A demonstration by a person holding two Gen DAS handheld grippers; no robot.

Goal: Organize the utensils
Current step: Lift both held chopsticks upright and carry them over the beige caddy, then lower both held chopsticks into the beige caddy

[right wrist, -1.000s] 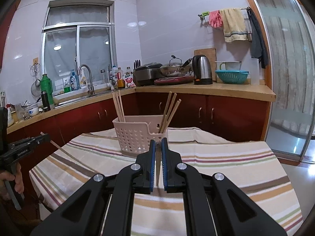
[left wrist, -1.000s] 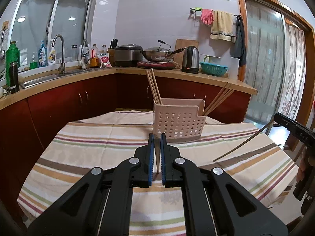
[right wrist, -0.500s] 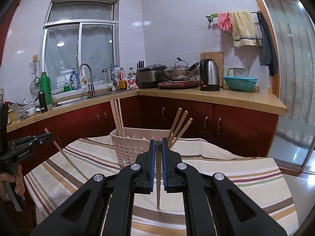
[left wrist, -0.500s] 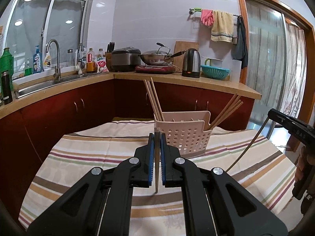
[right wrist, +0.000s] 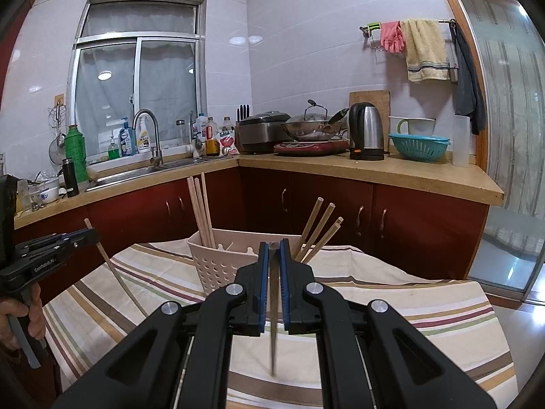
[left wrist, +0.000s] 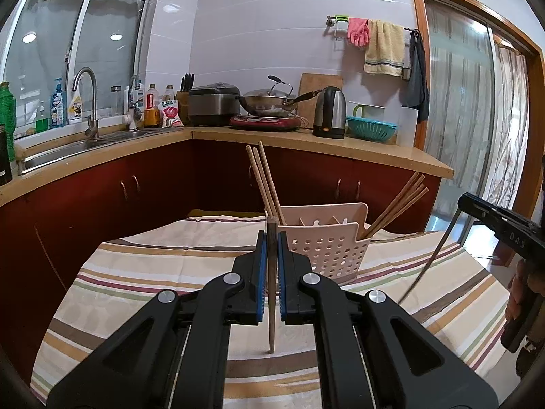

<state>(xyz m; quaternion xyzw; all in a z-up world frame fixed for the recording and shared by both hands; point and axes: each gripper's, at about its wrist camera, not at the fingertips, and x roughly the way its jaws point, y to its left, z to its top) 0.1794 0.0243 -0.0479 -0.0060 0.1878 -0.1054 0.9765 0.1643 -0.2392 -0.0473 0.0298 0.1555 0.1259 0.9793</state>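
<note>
Both chopsticks carried upright, basket dead ahead
Left tool and right tool were each pinched on a chopstick; basket sat just beyond, mid-counter.

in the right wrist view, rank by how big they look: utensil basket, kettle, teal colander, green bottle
Largest to smallest as they appear:
1. utensil basket, though it is nearest the camera and partly hidden by the right gripper
2. kettle
3. teal colander, close to the kettle, so unsure
4. green bottle
</note>
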